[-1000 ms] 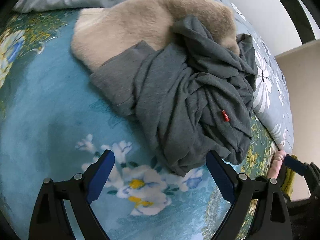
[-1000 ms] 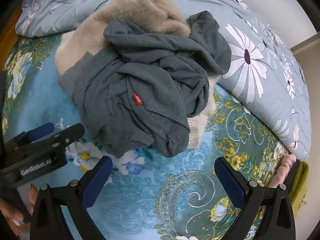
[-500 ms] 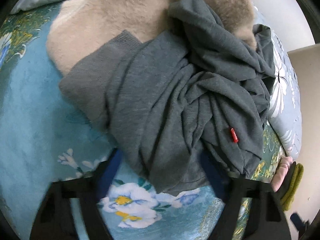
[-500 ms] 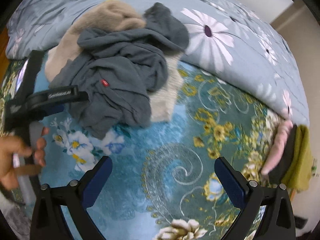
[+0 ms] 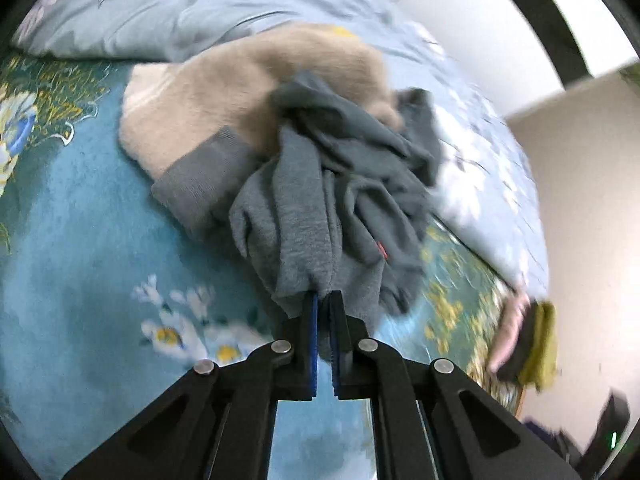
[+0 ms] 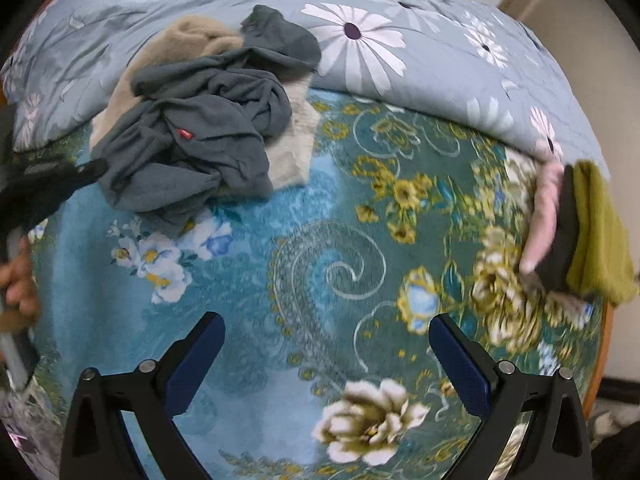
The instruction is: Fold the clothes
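Observation:
A crumpled grey sweatshirt point(image 5: 320, 200) with a small red tag lies in a heap on the floral bedspread, partly on top of a beige fleece garment point(image 5: 248, 88). My left gripper point(image 5: 324, 300) is shut on the near edge of the grey sweatshirt and lifts a fold of it. In the right wrist view the same grey sweatshirt point(image 6: 200, 144) and beige garment point(image 6: 292, 152) sit at the upper left, with the left gripper point(image 6: 92, 170) reaching in from the left. My right gripper point(image 6: 324, 344) is open and empty above the bare bedspread, well away from the heap.
A light blue daisy-print duvet point(image 6: 400, 52) is bunched along the far side of the bed. A stack of folded pink, dark and olive clothes point(image 6: 576, 232) sits at the bed's right edge. The blue-green floral bedspread point(image 6: 328, 264) spreads between the heap and that stack.
My left gripper went from open around the sweatshirt's edge to shut on it, and the fabric is lifted. My right gripper drew back to the right, away from the heap.

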`<control>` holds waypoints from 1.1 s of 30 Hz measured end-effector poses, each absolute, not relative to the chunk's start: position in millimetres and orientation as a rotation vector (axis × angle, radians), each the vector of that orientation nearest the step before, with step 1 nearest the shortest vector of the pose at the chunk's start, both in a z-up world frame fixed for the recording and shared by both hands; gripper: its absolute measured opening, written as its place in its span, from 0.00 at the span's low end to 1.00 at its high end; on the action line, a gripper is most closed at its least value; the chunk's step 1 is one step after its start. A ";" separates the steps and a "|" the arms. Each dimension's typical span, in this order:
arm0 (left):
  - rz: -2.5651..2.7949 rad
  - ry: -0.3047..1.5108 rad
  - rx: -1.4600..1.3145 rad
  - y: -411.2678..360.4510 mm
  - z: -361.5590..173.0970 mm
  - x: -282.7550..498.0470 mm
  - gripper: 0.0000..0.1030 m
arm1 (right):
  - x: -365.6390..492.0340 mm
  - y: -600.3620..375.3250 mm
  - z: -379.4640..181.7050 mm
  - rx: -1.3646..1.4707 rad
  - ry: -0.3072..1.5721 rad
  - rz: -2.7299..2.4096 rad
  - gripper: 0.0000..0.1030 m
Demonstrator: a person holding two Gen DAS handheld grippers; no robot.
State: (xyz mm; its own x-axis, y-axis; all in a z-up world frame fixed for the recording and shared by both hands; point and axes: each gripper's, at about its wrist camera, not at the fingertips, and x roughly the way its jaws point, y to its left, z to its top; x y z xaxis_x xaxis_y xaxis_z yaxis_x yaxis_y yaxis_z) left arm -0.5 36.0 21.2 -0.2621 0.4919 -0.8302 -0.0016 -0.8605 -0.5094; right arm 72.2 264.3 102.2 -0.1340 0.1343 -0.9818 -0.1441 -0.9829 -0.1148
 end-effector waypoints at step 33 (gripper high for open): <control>2.006 -0.336 -1.599 223.1 124.9 183.2 0.00 | 233.2 452.5 135.5 -1.774 0.516 2.265 1.00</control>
